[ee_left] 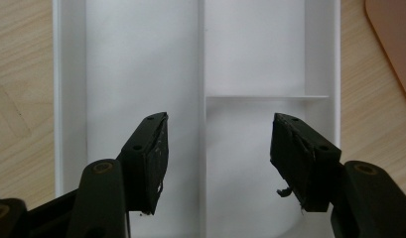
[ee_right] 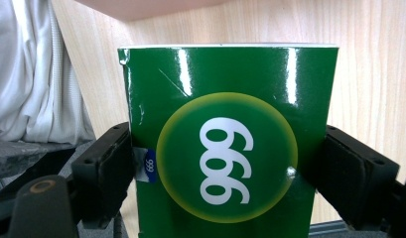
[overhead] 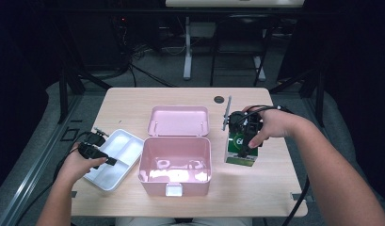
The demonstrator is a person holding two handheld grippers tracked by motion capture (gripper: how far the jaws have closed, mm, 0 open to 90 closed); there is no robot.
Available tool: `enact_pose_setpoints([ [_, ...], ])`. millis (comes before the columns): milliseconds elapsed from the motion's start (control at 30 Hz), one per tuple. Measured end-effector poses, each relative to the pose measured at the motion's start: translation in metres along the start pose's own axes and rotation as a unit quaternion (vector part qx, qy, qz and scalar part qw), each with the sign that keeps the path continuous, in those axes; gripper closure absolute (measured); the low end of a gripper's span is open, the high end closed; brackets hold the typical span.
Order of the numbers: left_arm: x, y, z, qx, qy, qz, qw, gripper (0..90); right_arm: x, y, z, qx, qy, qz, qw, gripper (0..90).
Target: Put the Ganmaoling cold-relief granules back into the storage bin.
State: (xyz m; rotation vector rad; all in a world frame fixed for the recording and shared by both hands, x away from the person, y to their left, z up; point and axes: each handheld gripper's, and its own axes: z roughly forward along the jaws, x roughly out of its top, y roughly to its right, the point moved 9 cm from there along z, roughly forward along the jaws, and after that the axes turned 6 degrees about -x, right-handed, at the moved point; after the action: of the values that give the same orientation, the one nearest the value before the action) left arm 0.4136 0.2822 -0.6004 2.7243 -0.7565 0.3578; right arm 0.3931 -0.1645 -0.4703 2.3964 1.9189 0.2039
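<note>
- The pink box (overhead: 175, 165) sits near the front middle of the wooden table (overhead: 270, 193), its lid (overhead: 179, 120) thrown back flat behind it. From the high view its inside shows only glare and a couple of pale shapes, possibly moulded parts of the floor; the picture is too soft to say.
- The white tray (overhead: 116, 158) lies just left of the pink box, near the table's left front corner. The left gripper view shows it split by a long divider, with a cross wall on one side making a smaller compartment; every compartment seen is bare.
- The left gripper (ee_left: 218, 153) hangs over that tray, its jaws wide apart with nothing between them and the long divider running below the gap.
- The green carton (ee_right: 230, 144) stands upright on the table to the right of the pink box, apart from it.
- The right gripper (overhead: 245, 141) comes down on the carton from above, and its jaws are clamped on the carton's two sides.
- The right gripper view adds what the high view blurs: a yellow-rimmed circle with white "999", a small blue sticker at one edge, and a dented top corner.
</note>
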Motion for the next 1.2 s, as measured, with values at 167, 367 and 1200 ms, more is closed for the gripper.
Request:
enact_pose_setpoints([
  [167,0.000,0.001,0.000,0.000,0.000,-0.002,1.0000,40.1,0.006,-0.002,-0.007,-0.001,-0.004,-0.007,1.0000,16.2],
  [367,0.000,0.000,0.000,-0.001,0.000,-0.003,1.0000,40.1,0.016,-0.006,-0.018,-0.004,0.001,-0.020,0.9998,16.1],
  [1200,-0.001,0.000,0.002,-0.002,-0.004,-0.002,1.0000,40.1,0.084,-0.033,-0.039,0.015,0.016,-0.051,0.9985,16.2],
])
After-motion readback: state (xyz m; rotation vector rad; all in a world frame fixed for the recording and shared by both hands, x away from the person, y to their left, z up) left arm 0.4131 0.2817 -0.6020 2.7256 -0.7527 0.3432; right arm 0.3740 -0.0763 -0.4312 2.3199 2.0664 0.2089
